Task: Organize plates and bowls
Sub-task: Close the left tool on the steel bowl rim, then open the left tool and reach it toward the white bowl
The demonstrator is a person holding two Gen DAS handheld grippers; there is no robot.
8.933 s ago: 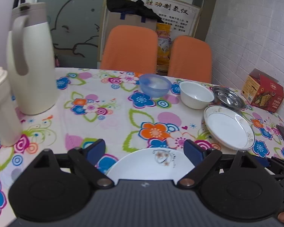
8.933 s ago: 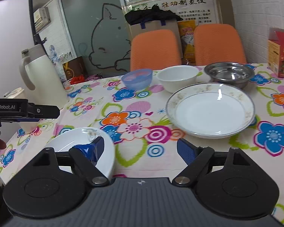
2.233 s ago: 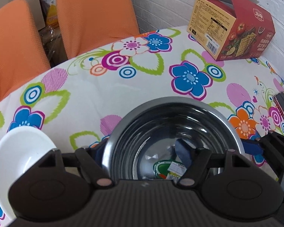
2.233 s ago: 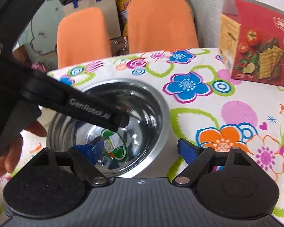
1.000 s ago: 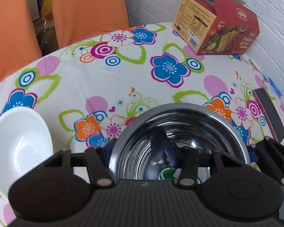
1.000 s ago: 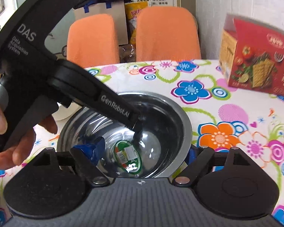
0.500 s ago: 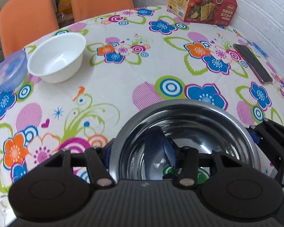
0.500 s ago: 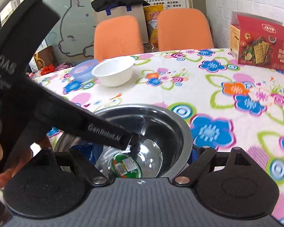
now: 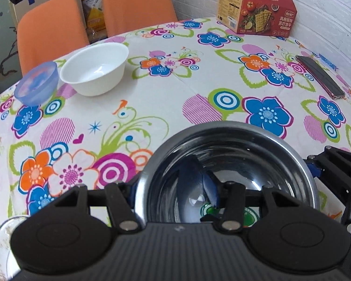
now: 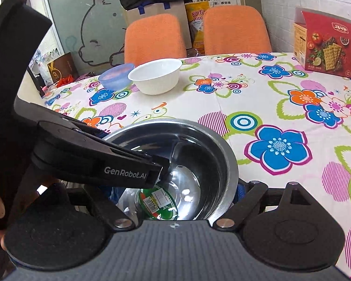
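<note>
Clamping the steel bowl (image 9: 234, 145) rim, the left gripper (image 9: 173, 187) hides the right gripper's (image 10: 173, 194) grip.

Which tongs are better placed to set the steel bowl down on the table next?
Probably left. The left tongs grip the steel bowl by its rim, with one finger inside. The right tongs look open and only straddle the opposite rim.
</note>
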